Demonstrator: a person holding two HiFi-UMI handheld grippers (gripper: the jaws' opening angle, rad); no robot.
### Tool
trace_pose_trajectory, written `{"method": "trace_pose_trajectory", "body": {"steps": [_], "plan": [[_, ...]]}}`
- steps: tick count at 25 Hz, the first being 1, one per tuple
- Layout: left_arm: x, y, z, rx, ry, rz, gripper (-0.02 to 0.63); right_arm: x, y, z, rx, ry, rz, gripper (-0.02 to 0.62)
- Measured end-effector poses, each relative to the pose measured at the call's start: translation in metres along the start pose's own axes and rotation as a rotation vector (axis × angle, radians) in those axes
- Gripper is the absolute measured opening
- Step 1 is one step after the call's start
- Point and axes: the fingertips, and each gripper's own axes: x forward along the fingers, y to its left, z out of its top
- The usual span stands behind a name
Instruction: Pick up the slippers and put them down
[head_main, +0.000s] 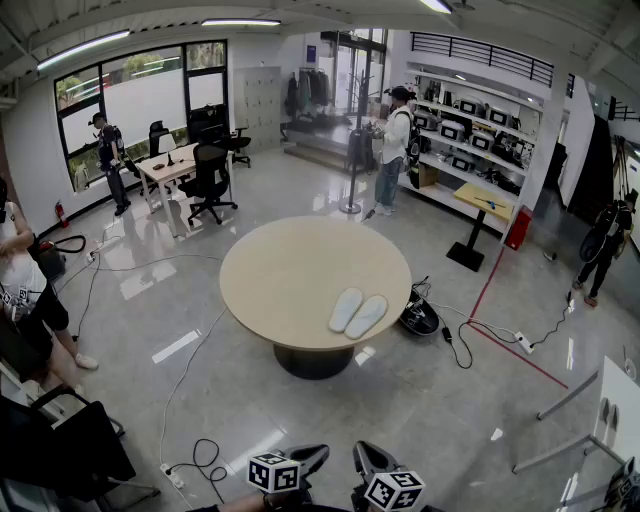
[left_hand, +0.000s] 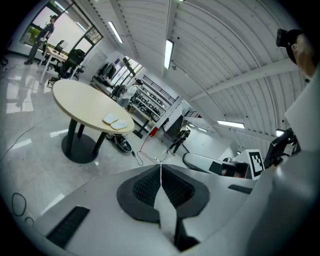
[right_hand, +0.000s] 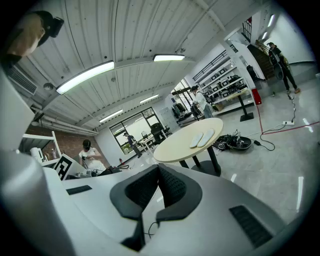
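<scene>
Slippers (head_main: 365, 317) lie by table (head_main: 285, 268) edge; left tool (left_hand: 161, 166) and right tool (right_hand: 157, 168) closed, empty, distant.

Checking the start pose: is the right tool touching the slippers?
Apart. The head view shows the right tool at the bottom edge, with floor between it and the slippers on the round table.

A big room with a shiny grey floor (head_main: 300, 440). A round, pale table (head_main: 290, 280) stands in the middle. Tall windows (head_main: 140, 88) are on the left wall, with a desk (head_main: 165, 168) and black chairs (head_main: 210, 178) near them. Shelves (head_main: 470, 112) line the right wall. Long lights (head_main: 85, 47) glow above. Cables (head_main: 208, 445) lie on the floor.
</scene>
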Motion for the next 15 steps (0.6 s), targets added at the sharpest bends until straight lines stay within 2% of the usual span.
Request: {"method": "trace_pose_trajectory", "body": {"steps": [3,15], "plan": [[0.000,0.004,0.001,-0.005,-0.003,0.003,0.024,0.003,-0.002,-0.003,0.001,0.015,-0.006,0.017],[0.022,0.049,0.046,-0.050,-0.034,-0.035,0.023,0.064,-0.021,0.024,0.015,0.021,-0.073,0.017]]}}
